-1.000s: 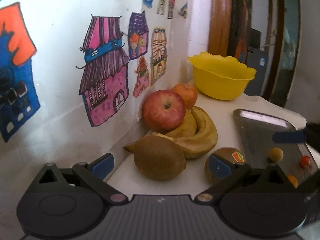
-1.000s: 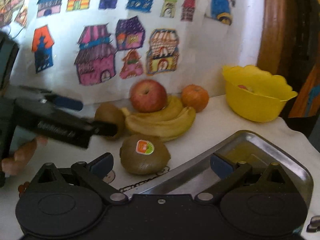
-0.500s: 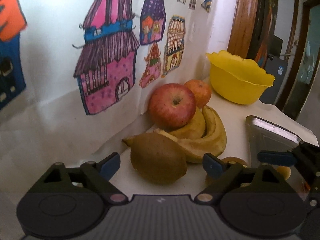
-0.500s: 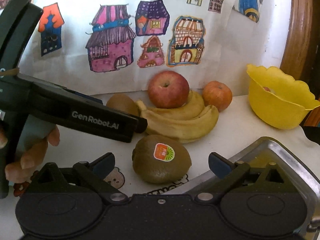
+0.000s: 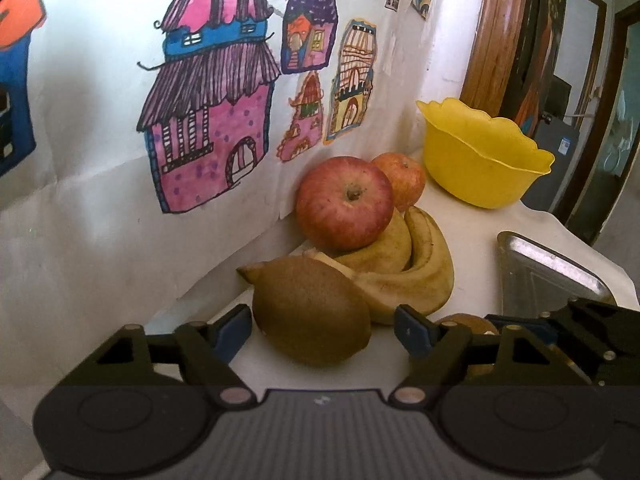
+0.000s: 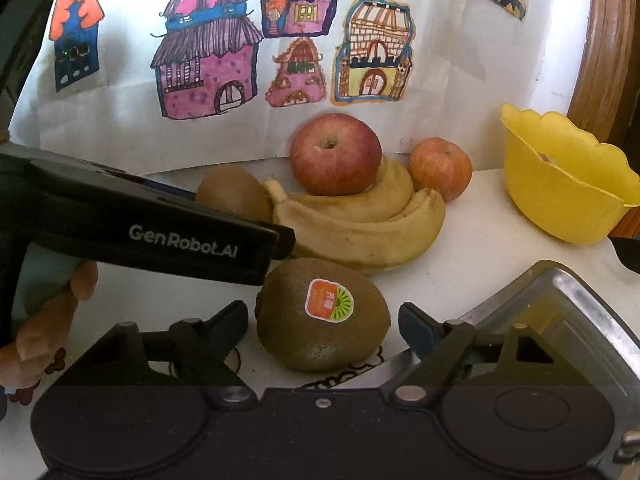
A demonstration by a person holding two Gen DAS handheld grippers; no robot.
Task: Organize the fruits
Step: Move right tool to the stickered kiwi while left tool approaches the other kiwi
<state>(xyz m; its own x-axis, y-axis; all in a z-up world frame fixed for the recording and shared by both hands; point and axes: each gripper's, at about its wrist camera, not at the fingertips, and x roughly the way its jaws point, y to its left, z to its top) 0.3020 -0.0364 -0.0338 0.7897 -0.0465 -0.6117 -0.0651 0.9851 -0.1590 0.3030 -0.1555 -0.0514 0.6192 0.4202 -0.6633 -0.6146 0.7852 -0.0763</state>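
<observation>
Fruit sits bunched against the wall at the back of the white tabletop (image 6: 480,248), under a sheet of children's house drawings (image 6: 208,64), and both tools go for a kiwi apiece. The left gripper (image 5: 320,326) has its fingers spread wide, one blue pad on each side of the plain kiwi (image 5: 310,312), which lies just in front of the bananas (image 5: 404,272) and appears to touch their stem end. Neither pad presses the skin yet, as far as I can tell; the spread looks chosen to slip round the fat middle of the fruit without nudging the pile behind it.

The right gripper (image 6: 322,320) is likewise splayed, bracketing the stickered kiwi (image 6: 322,316), which lies alone on the tabletop just in front of the bananas and close beside the metal tray (image 6: 568,300). From this side the left tool's black arm crosses low over the tabletop, its tip near this second kiwi, so the two tools work close together and could knock one another.

A big red apple (image 6: 335,154) rests on top of the bananas, propped there by their curve, with a smaller apple (image 6: 440,168) beside them towards the yellow bowl (image 6: 560,192). Starting with the loose kiwis seems sensible to me: lifting them disturbs nothing, whereas tugging the bananas would likely send the apple rolling. Tray or bowl is presumably where they go; which one I cannot say.
</observation>
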